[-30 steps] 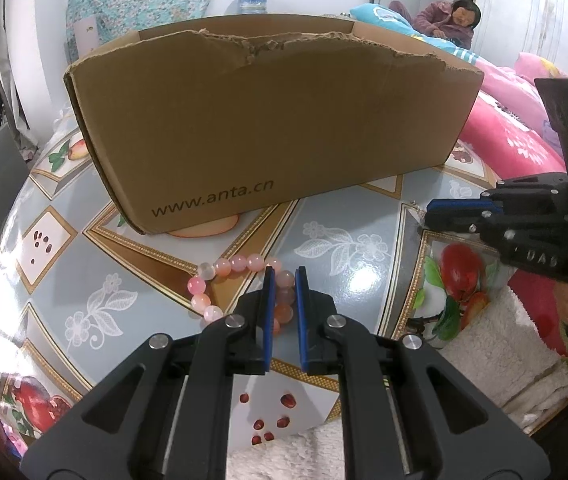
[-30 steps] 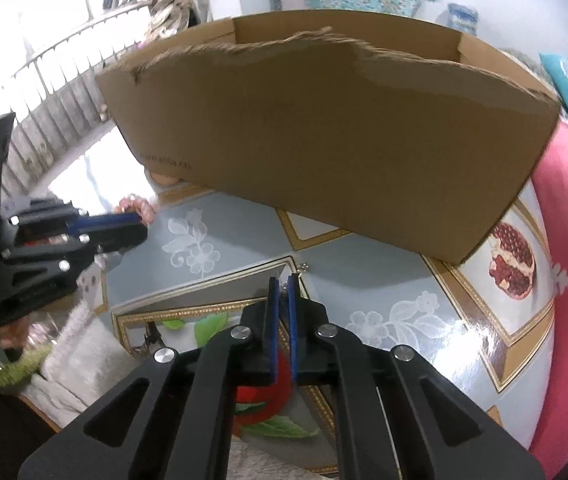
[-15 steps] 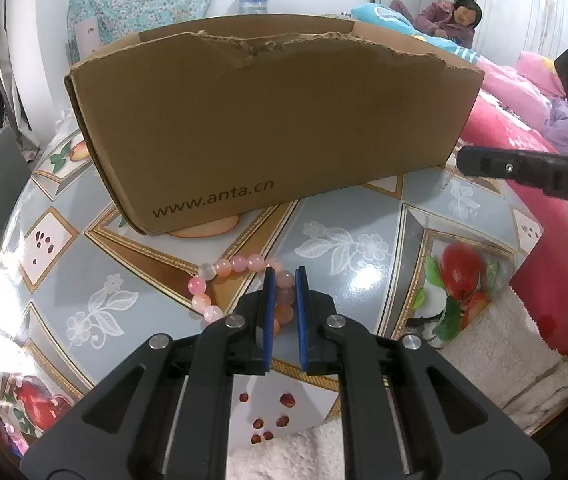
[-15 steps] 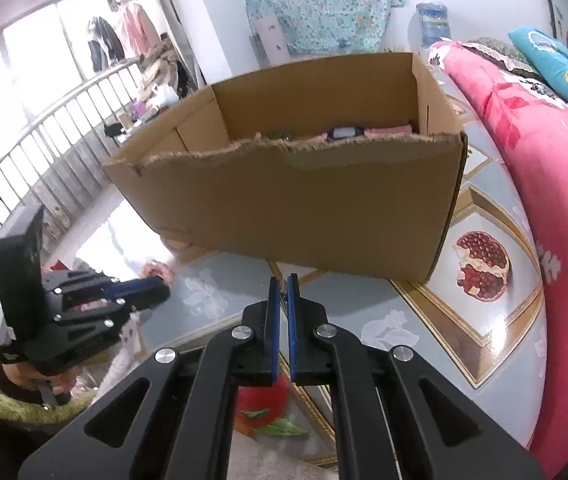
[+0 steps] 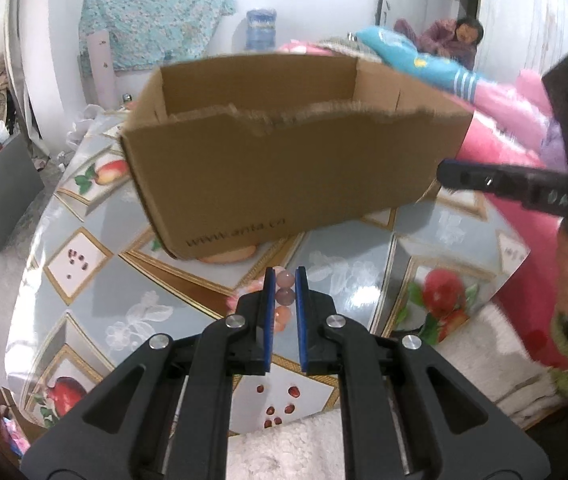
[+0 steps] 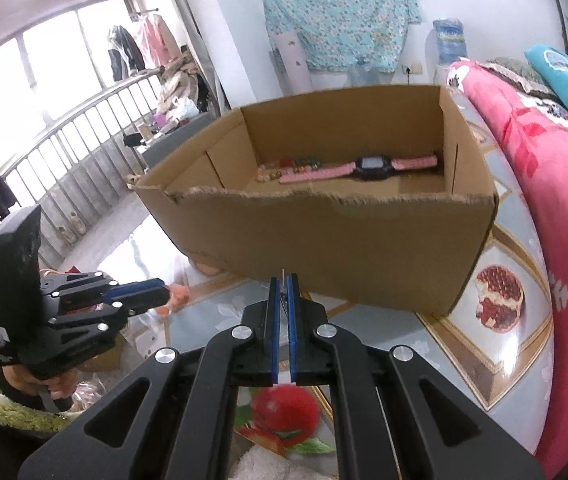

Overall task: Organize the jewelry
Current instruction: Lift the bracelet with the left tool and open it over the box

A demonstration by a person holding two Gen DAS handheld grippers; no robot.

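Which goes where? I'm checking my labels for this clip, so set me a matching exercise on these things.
Things: 1 pink bead bracelet; 2 pink-strapped watch; 3 cardboard box; 4 thin metal piece.
Places: a on the table; b inside the box; c held by the left gripper; d held by the right gripper.
Pairs: 1-c; 2-b; 3-a; 4-d.
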